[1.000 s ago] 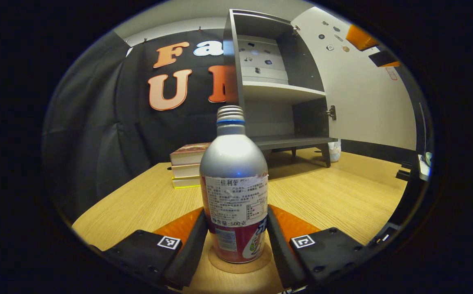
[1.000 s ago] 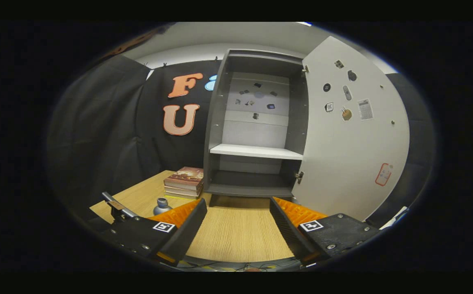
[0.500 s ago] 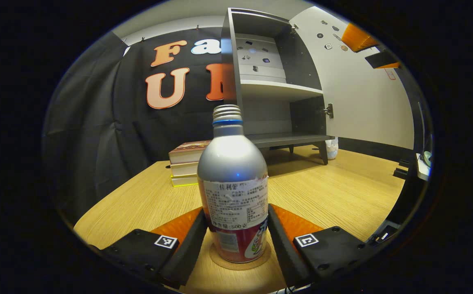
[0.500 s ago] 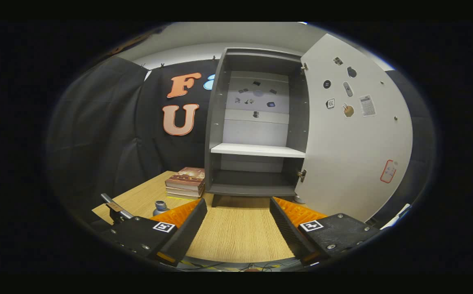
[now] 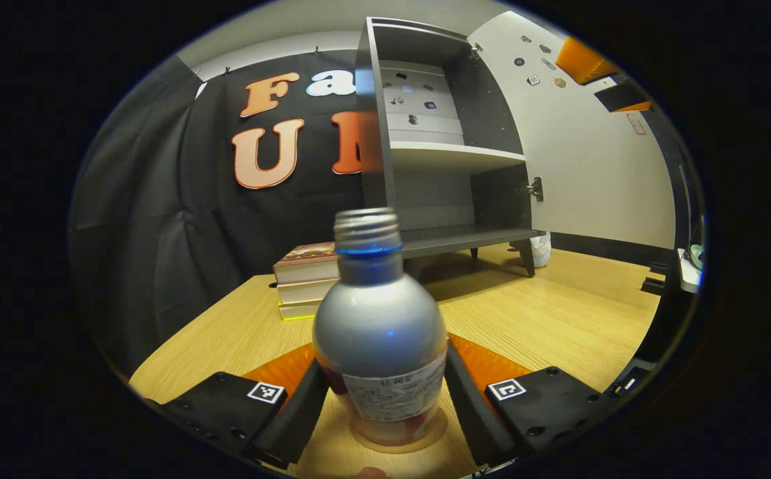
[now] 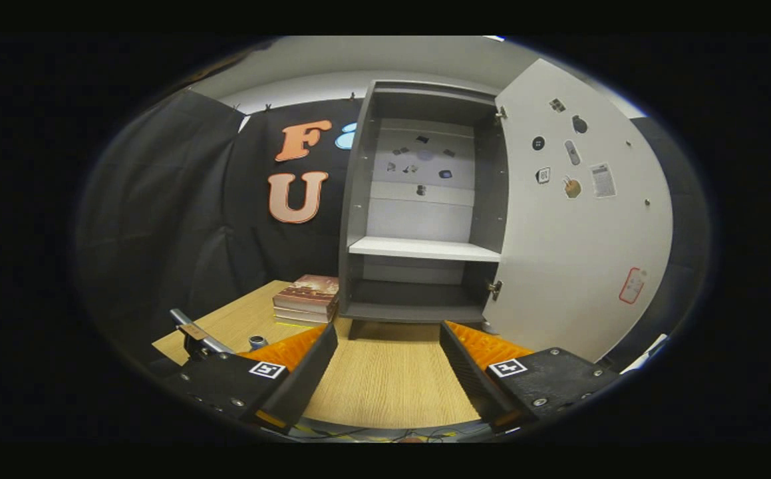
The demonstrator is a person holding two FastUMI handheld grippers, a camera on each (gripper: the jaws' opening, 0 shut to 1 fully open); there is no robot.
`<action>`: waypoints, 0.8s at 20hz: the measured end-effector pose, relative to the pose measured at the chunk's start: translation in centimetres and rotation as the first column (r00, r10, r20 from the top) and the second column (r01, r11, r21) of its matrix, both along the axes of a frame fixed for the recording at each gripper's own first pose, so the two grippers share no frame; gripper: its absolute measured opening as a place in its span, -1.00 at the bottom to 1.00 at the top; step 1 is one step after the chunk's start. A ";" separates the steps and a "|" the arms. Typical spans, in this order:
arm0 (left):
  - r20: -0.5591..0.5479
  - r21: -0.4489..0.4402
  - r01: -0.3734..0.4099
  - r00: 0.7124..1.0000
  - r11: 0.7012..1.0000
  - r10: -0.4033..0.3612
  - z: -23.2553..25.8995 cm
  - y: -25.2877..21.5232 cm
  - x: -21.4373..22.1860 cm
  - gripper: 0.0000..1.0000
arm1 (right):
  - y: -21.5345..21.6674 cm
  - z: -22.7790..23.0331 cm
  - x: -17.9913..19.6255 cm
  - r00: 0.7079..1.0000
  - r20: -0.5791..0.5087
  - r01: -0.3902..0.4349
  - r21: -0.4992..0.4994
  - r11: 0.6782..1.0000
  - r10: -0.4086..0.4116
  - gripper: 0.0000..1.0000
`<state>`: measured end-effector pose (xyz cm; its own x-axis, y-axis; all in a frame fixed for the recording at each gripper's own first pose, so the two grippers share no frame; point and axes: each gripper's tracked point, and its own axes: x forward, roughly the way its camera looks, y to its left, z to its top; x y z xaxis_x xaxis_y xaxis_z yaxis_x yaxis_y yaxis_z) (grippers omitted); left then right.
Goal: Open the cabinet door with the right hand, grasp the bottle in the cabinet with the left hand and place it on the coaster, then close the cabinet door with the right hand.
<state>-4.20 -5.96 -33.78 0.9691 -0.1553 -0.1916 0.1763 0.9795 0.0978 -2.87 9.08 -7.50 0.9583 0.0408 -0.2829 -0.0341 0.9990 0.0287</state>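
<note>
One cabinet (image 6: 418,213) stands straight ahead of the right hand-held gripper (image 6: 388,359), its single door (image 6: 578,219) swung open to that gripper's right, with one white shelf (image 6: 425,249) inside. The wooden surface (image 5: 558,319) carries everything. Three stacked books (image 5: 302,279) lie beyond the left hand-held gripper (image 5: 385,406), ahead and to its left, beside the cabinet's foot. One bottle (image 5: 380,332) stands between that gripper's fingers (image 5: 292,416), long axis upright, its open threaded neck pointing up, its base on the one round coaster (image 5: 433,434). The fingers sit just beside the bottle's sides; I cannot tell whether they press on it. The right hand-held gripper's jaws are spread wide with nothing between them.
</note>
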 end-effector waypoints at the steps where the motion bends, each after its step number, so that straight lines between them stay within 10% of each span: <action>1: 0.006 -0.001 0.003 1.000 1.000 -0.003 0.5 -0.1 0.1 0.92 | -0.2 0.3 -0.1 1.000 0.003 0.006 0.000 1.000 -0.006 0.90; 16: 0.129 -0.048 0.051 0.991 0.998 -0.045 14.3 -2.6 1.6 0.90 | -7.9 6.1 -2.7 0.981 0.103 0.163 0.012 0.987 -0.163 0.90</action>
<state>-2.57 -8.59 -19.44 0.9763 -0.2085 -0.0574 0.2124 0.9745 0.0729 -5.55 1.14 -1.38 0.9762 -0.1173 -0.1825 0.1260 0.9913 0.0369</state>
